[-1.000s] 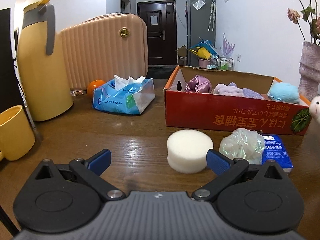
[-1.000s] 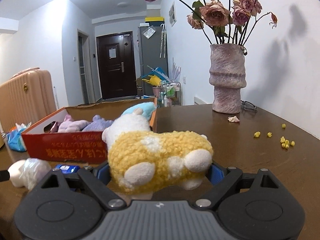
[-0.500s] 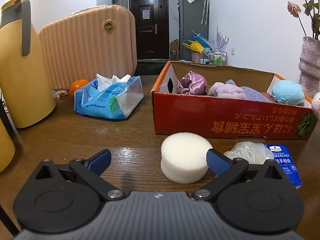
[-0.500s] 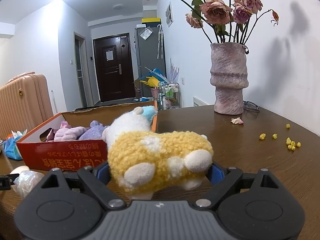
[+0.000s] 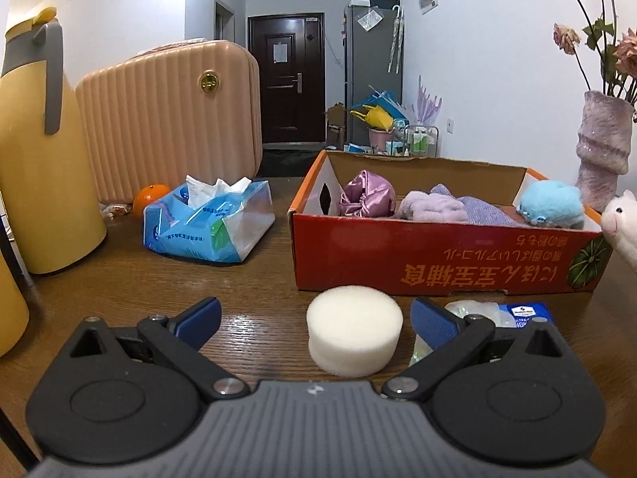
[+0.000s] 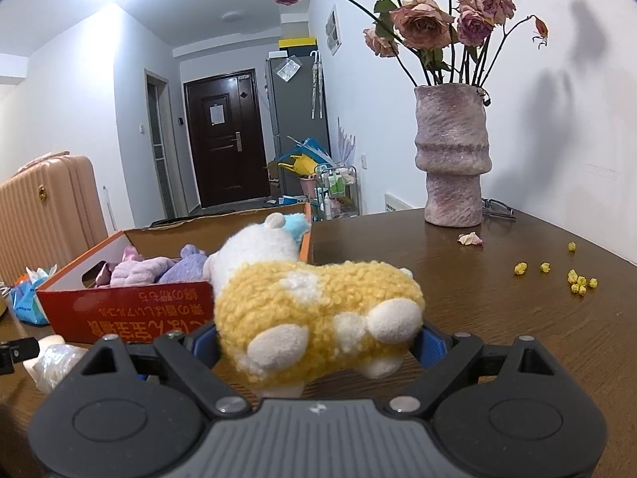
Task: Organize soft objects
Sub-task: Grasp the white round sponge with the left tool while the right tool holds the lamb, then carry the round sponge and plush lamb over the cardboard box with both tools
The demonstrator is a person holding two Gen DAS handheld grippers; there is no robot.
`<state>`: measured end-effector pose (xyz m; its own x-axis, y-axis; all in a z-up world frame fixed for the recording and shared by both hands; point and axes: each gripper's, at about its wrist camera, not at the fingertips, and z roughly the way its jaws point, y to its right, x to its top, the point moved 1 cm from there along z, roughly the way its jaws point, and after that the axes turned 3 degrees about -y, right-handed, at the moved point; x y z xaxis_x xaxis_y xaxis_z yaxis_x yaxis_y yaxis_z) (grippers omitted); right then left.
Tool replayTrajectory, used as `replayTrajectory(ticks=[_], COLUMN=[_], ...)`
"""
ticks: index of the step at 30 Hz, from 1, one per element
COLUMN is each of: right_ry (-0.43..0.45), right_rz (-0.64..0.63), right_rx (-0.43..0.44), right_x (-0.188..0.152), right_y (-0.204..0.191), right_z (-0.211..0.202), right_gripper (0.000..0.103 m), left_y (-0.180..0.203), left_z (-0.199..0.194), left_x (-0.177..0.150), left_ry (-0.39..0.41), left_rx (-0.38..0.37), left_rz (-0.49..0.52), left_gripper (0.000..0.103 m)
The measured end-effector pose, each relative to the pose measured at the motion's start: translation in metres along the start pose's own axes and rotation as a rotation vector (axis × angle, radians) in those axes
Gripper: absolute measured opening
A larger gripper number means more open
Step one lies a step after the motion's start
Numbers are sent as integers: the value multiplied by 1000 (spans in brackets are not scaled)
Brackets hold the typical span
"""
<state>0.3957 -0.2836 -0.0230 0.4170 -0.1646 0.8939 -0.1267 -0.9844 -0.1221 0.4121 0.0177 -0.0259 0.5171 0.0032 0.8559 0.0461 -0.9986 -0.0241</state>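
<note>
Right gripper (image 6: 316,338) clamps a yellow plush (image 6: 318,314) at both sides, w/ the red box (image 6: 131,310) just beyond. Left gripper (image 5: 314,318) gapes wide, holding nothing; white sponge (image 5: 354,334) sits on table (image 5: 258,279) btwn its fingers, nearer the right one.

A round white sponge (image 5: 354,336) sits flat before the red box (image 5: 446,257); a yellow-and-white plush sheep (image 6: 314,310) stands at the box's right end.
</note>
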Motion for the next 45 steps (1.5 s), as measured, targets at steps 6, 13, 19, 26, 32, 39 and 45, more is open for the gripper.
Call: replayTrajectory(ticks=[6, 13, 19, 26, 32, 39, 45], right_ry=[2, 2, 4, 24, 59, 110, 163], right_rz=[7, 9, 15, 26, 27, 14, -3], right_rx=[-1, -6, -15, -38, -47, -38, -26], right_x=[0, 0, 1, 2, 3, 5, 6], right_y=[0, 1, 1, 3, 1, -12, -27], right_z=[-1, -1, -1, -4, -9, -17, -25], right_gripper=[92, 92, 92, 92, 92, 92, 92], left_y=[0, 2, -2, -3, -7, -15, -16], left_z=[9, 27, 38, 31, 10, -16, -34], left_x=[2, 5, 4, 4, 12, 28, 35], left_ry=[-32, -76, -151, -120, -22, 85, 145], left_rx=[-3, -9, -94, -72, -33, -22, -26], left_rz=[-11, -4, -30, -31, -50, -105, -145], left_gripper=[103, 102, 59, 58, 58, 58, 58])
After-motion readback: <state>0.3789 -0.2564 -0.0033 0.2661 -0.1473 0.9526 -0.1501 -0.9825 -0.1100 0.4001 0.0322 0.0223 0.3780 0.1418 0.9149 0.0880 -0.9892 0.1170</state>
